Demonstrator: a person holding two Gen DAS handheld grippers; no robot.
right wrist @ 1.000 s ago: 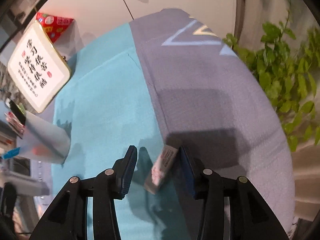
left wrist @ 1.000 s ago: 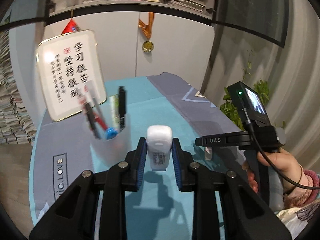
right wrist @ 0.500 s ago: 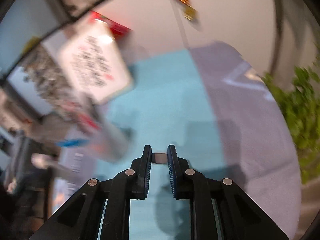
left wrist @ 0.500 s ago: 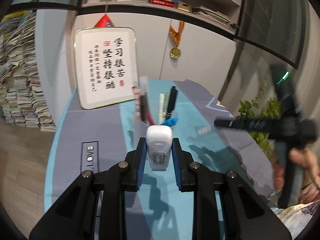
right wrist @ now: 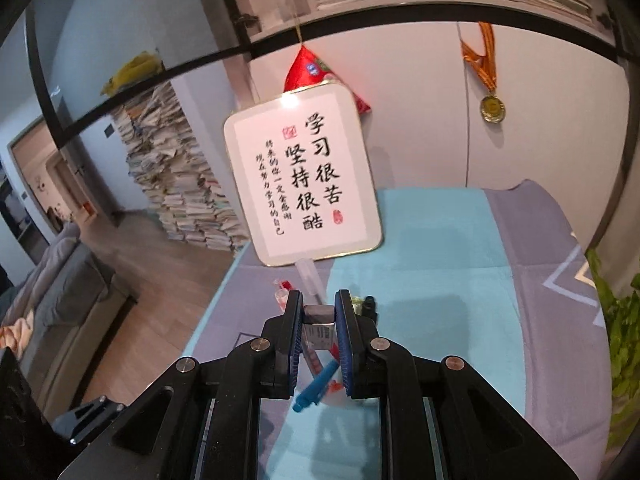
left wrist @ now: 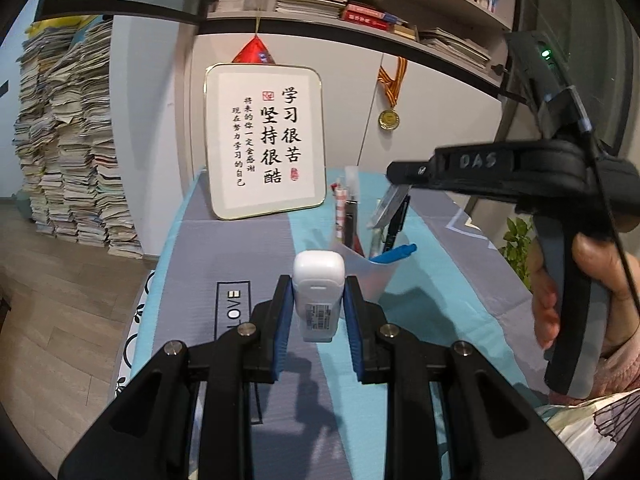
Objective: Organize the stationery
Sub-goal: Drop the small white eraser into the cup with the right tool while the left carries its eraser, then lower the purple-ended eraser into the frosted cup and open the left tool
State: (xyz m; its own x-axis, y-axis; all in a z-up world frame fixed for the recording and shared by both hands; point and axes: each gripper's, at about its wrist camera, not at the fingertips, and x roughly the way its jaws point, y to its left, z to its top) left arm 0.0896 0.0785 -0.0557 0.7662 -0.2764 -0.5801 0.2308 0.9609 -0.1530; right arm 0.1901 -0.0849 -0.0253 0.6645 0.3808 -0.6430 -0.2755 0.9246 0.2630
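Observation:
My left gripper point(left wrist: 319, 312) is shut on a white correction-tape dispenser point(left wrist: 319, 294) and holds it above the table, just in front of a translucent pen cup point(left wrist: 366, 268) with pens and a blue pen point(left wrist: 394, 251) in it. My right gripper point(right wrist: 319, 314) is shut on a small eraser point(right wrist: 319, 313) and hangs directly over the same cup; the blue pen point(right wrist: 316, 386) shows below its jaws. In the left wrist view the right gripper point(left wrist: 400, 184) holds the eraser point(left wrist: 387, 206) above the cup's rim.
A framed calligraphy board point(left wrist: 264, 140) leans against the wall at the table's back. The tablecloth point(right wrist: 440, 260) is teal and grey. A green plant point(right wrist: 620, 320) stands off the right edge. Paper stacks point(left wrist: 68, 140) stand on the floor at left.
My right gripper closed on the eraser, lifted it off the cloth and carried it left over the pen cup. My left gripper kept hold of the correction tape and swung toward the cup.

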